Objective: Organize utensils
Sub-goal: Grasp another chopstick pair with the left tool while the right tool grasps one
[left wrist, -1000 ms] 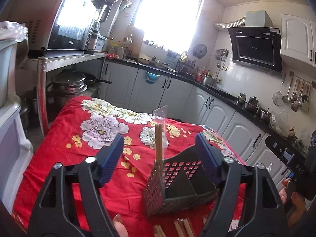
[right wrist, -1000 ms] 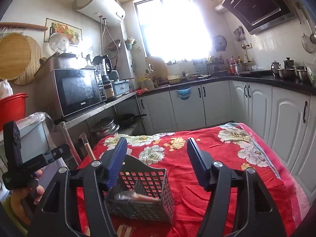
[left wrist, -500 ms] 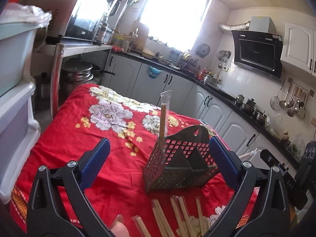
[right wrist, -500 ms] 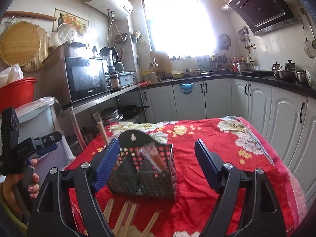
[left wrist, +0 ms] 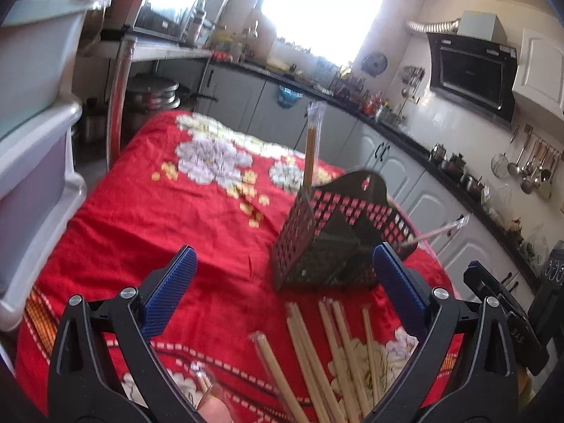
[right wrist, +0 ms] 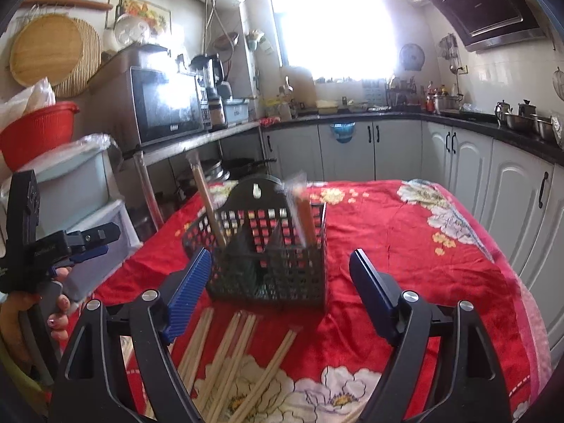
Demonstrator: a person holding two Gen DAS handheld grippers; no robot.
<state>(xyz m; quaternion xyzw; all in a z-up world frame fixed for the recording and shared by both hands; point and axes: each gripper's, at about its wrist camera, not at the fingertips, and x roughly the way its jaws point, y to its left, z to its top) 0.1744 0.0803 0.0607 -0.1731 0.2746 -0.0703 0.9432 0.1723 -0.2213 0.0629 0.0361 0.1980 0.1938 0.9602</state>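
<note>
Both grippers empty, held above the table. Left gripper [left wrist: 282, 283]: jaws spread wide, nothing between the blue pads. Right gripper [right wrist: 280, 290]: same, spread wide, pinching nothing.

Black perforated utensil caddy [right wrist: 271, 250] stands upright on the red floral tablecloth [right wrist: 405, 232], just ahead of both grippers. Two wrapped chopstick pairs already in it: one [right wrist: 208, 204] in the left compartment, leaning left; the other [right wrist: 305, 213] in the right compartment, near upright but blurred.

Loose pile of wrapped chopsticks [right wrist: 225, 352] lies flat on the cloth just in front of the caddy, fanned out, some touching each other. From the left wrist view the pile [left wrist: 328, 352] sits between the fingers, caddy [left wrist: 335, 232] beyond it.

Person's left hand [right wrist: 24, 313] is visible on the left gripper's handle.
</note>
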